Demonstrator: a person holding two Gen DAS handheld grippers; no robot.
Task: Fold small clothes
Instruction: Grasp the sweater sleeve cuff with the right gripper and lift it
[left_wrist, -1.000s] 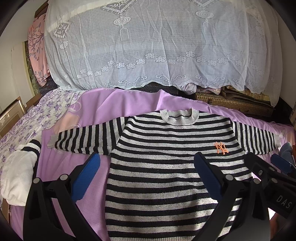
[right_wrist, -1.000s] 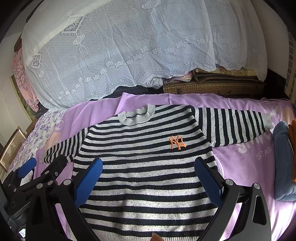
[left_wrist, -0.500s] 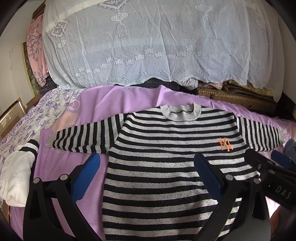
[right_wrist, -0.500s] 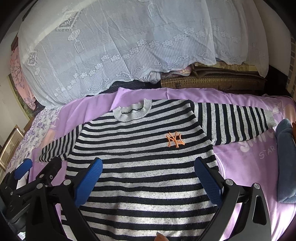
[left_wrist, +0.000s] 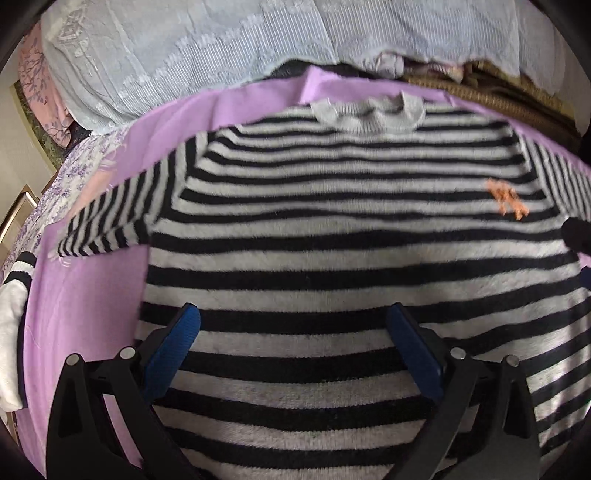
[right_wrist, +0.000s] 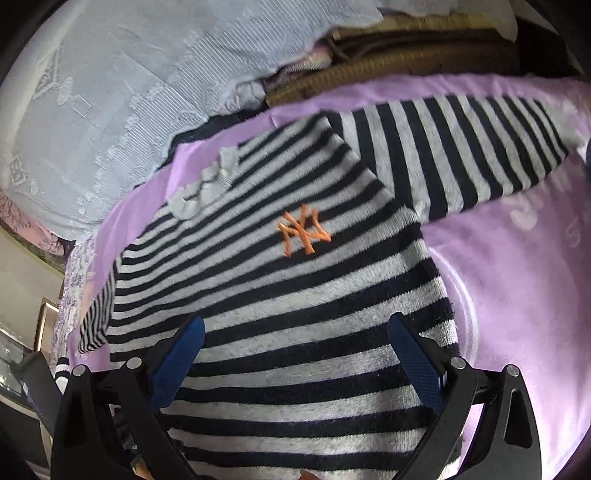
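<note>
A black-and-grey striped sweater (left_wrist: 332, 236) with an orange logo (right_wrist: 303, 230) lies flat, face up, on a purple sheet (left_wrist: 92, 295). Both sleeves are spread out sideways: the left sleeve (left_wrist: 118, 218) and the right sleeve (right_wrist: 461, 147). My left gripper (left_wrist: 293, 325) hangs open close above the lower left part of the sweater's body, with nothing between its blue pads (left_wrist: 173, 350). My right gripper (right_wrist: 295, 332) is open too, low over the lower right part near the side edge. The hem is hidden below both views.
A white lace cover (left_wrist: 166, 55) drapes over a heap behind the sheet. Brown woven bedding (right_wrist: 406, 62) lies at the back right. A white garment with dark cuff stripes (left_wrist: 13, 314) sits at the left edge. A floral sheet (left_wrist: 74, 173) borders the left.
Both grippers have dropped and moved forward, close over the sweater's body, so it now fills both views. The right view has also tilted. The sweater has not moved.
</note>
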